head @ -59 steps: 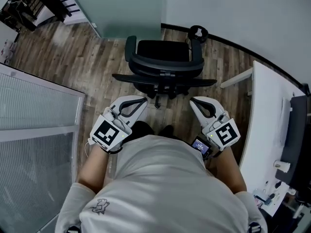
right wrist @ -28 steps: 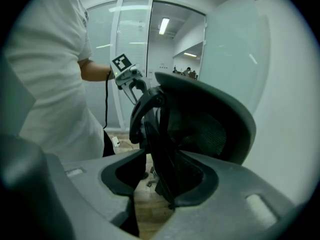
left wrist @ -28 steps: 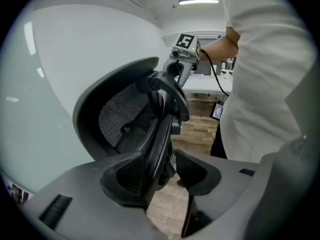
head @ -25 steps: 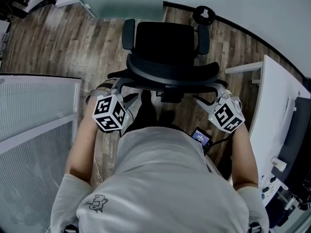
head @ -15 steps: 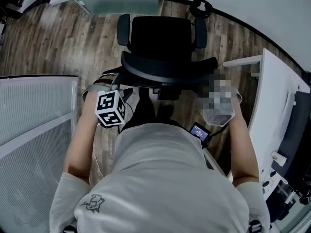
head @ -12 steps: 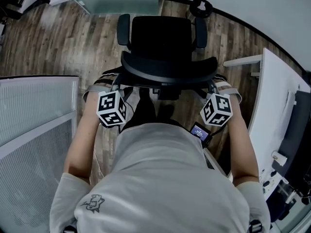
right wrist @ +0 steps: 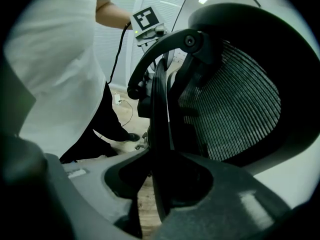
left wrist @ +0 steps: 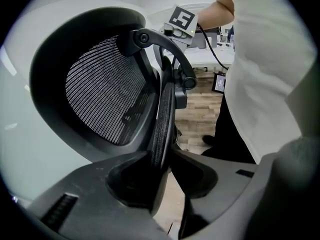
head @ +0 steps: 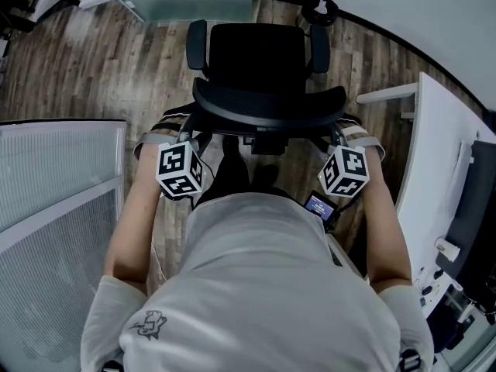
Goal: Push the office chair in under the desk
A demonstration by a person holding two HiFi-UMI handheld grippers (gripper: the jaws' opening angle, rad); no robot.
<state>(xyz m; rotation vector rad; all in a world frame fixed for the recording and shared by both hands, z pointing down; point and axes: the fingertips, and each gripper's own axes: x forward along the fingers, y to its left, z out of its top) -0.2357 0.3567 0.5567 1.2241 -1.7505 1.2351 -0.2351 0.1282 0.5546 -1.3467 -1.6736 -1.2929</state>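
A black office chair (head: 260,53) stands on the wood floor right in front of me, its seat facing away. The white desk (head: 434,169) runs along the right. My left gripper (head: 188,136) is at the left end of the mesh backrest (head: 267,111), my right gripper (head: 338,136) at the right end. In the left gripper view the backrest rim (left wrist: 162,109) runs between the jaws of the left gripper (left wrist: 167,159), which are closing. The right gripper (right wrist: 157,169) likewise has the rim (right wrist: 159,109) between its closing jaws, with floor showing beside it.
A ribbed glass partition (head: 54,184) stands close on the left. A dark monitor (head: 473,208) sits on the desk at the right. A round black object (head: 319,10) lies by the far wall. A small lit device (head: 319,205) hangs at the person's waist.
The person has stepped up to the chair. Both grippers went from hanging free in front of the body to straddling the two ends of the backrest.
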